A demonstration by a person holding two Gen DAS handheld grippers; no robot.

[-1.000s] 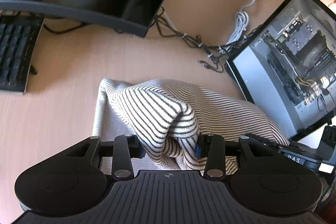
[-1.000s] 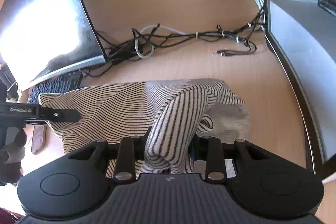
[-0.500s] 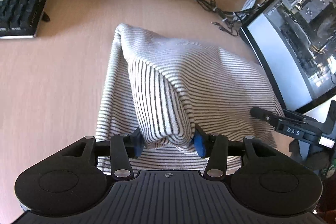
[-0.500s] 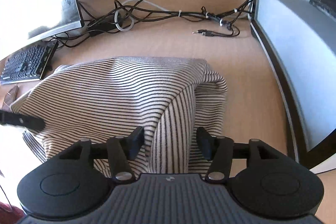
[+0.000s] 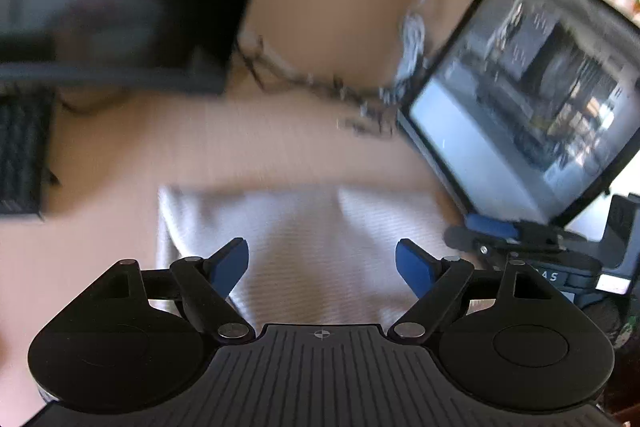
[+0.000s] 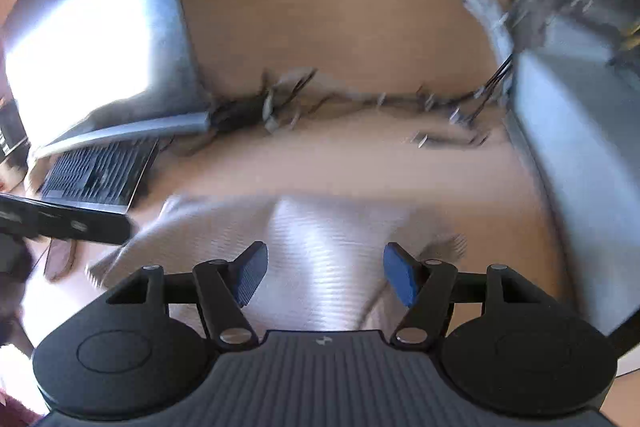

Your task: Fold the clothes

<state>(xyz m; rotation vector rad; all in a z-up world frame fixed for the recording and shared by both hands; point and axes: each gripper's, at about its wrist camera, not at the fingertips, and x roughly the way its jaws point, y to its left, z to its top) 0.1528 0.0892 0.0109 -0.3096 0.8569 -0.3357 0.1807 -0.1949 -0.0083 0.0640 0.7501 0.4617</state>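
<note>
Your left tool [image 5: 322,267] is spread wide with nothing between its blue pads, and your right tool [image 6: 324,273] stands just as wide and empty. The striped garment [image 5: 320,247] lies flat on the bench [image 5: 240,155], directly ahead of and below both tools and clear of their pads. From the garment, the keyboard [image 6: 96,175] lies beyond its left corner.
</note>
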